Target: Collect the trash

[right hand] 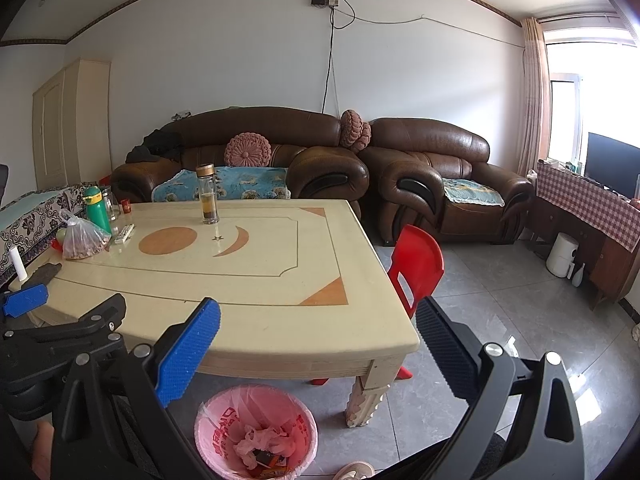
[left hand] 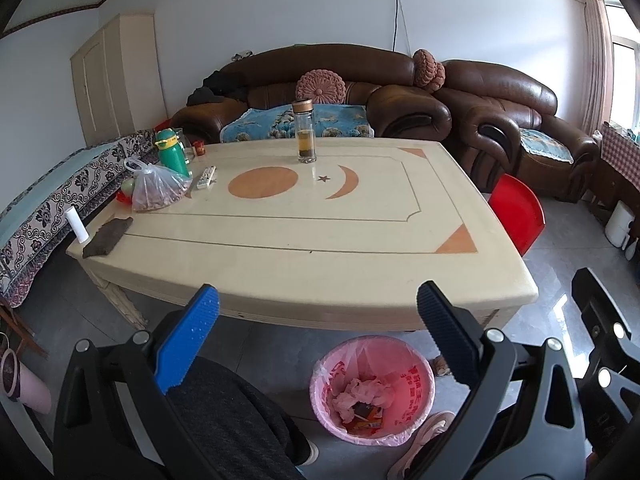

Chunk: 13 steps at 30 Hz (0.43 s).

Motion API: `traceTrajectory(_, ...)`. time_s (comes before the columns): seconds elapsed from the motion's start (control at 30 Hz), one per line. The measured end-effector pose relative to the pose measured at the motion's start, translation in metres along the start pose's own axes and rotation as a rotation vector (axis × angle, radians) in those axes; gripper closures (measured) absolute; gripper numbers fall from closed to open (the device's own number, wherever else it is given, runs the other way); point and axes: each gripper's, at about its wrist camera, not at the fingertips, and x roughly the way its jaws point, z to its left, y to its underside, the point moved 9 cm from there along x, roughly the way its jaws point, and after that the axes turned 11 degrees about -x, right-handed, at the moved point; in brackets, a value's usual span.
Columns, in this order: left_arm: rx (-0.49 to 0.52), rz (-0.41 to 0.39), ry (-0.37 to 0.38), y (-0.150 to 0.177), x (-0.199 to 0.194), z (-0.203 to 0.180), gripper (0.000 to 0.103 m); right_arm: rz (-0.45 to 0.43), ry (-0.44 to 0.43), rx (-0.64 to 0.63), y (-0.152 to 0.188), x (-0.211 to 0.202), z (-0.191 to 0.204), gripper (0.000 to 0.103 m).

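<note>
A pink-lined trash bin (left hand: 416, 376) (right hand: 218, 420) stands on the floor just in front of the table's near edge. It holds crumpled pale wrappers (left hand: 364, 394) (right hand: 260, 442) and a small orange box. My left gripper (left hand: 318, 292) hovers above and before the bin, open, nothing between its blue and black fingers. Open as well, my right gripper (right hand: 318, 306) hangs over the table's near right corner, also holding nothing. The left gripper's blue finger (right hand: 24, 300) shows at the right wrist view's left edge.
On the cream table (left hand: 320, 240) are a glass tea bottle (left hand: 306, 132), green flask (left hand: 172, 152), bag of nuts (left hand: 158, 188), remote (left hand: 206, 177), white roll (left hand: 77, 226) and dark cloth (left hand: 108, 236). A red chair (right hand: 418, 264) is at its right. A knee (left hand: 224, 408) is below.
</note>
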Motion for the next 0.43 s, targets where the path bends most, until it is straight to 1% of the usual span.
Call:
traceTrajectory(0.23,0.004,0.019,0.016,0.0015,0.0014,-0.0022,0.006,-0.001,-0.002,0.001,-0.0024,0.0009,-0.0001,0.007)
traceTrajectory(0.43,0.001,0.013,0.012,0.001,-0.0002,-0.0015,0.006,-0.005,-0.005,0.004,-0.0049,-0.0006,0.0001,0.007)
